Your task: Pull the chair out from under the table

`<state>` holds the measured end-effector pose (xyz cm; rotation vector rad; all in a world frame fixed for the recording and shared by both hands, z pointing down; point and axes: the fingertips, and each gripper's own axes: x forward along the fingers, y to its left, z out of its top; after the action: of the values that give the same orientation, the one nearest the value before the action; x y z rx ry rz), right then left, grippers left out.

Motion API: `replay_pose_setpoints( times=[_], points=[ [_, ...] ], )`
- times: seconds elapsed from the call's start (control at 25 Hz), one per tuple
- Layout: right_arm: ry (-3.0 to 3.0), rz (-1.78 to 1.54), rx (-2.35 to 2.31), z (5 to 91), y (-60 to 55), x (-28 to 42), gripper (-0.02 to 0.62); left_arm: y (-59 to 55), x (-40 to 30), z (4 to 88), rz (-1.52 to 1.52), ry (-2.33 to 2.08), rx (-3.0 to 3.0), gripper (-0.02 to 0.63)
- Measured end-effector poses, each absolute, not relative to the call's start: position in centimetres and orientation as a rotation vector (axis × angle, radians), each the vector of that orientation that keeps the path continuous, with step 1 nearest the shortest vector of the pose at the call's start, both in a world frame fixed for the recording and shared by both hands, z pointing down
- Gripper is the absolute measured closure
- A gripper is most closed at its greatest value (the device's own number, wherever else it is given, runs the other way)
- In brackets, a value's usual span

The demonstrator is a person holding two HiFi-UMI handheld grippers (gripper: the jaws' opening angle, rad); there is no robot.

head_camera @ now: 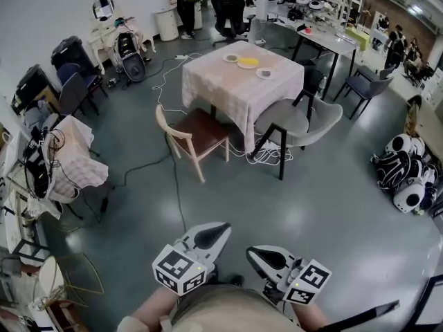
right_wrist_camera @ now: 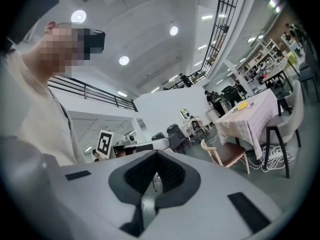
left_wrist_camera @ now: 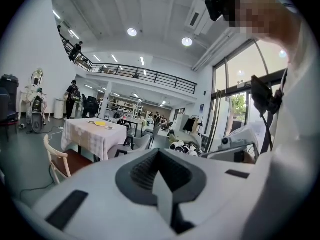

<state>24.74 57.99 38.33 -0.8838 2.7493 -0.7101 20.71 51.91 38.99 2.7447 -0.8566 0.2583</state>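
Both hand-held grippers sit low at the near edge of the head view, close to the person's body and well apart from the furniture. The left gripper has its 2 jaws pressed together with nothing between them; its own view shows the dark pads meeting at the tip. The right gripper is closed the same way and holds nothing, its jaws meeting in the right gripper view. The 2 tips point toward each other and toward the table.

The table stands in the middle of the grey floor, covered with a pale checked cloth that hangs down its sides. On top are 3 small plates, grouped near the far edge; the middle 1 carries something yellow.

The wooden chair, with a brown seat and pale frame, stands at the table's near left corner. Its seat reaches the hanging cloth and its curved back faces away from the table. A grey chair on dark legs stands at the table's near right corner, its seat tucked against the cloth. White cables lie on the floor under the table's near edge.
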Motion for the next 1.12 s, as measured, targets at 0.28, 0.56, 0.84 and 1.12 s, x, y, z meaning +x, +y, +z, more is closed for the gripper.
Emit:
replay_pose_setpoints(
  times=[0.28,0.56,0.84,1.12],
  points=[
    [2.7,-0.796,-0.924,38.5,53.7,22.8,0.584,47.4,18.8,38.5,0.218,-0.814,2.761,0.6],
    [2.715,-0.816,-0.983,38.8,48.1,18.7,0.584,41.6,14.2,38.3,0.174,-0.801,2.761,0.6],
    [2.742,-0.831,-0.993,38.7,43.6,14.3,0.584,37.7,9.7,37.8,0.137,-0.793,2.784,0.6],
    [2.802,-0.85,-0.933,38.7,40.4,10.5,0.584,35.2,4.6,38.5,0.112,-0.884,2.723,0.6]
  ],
)
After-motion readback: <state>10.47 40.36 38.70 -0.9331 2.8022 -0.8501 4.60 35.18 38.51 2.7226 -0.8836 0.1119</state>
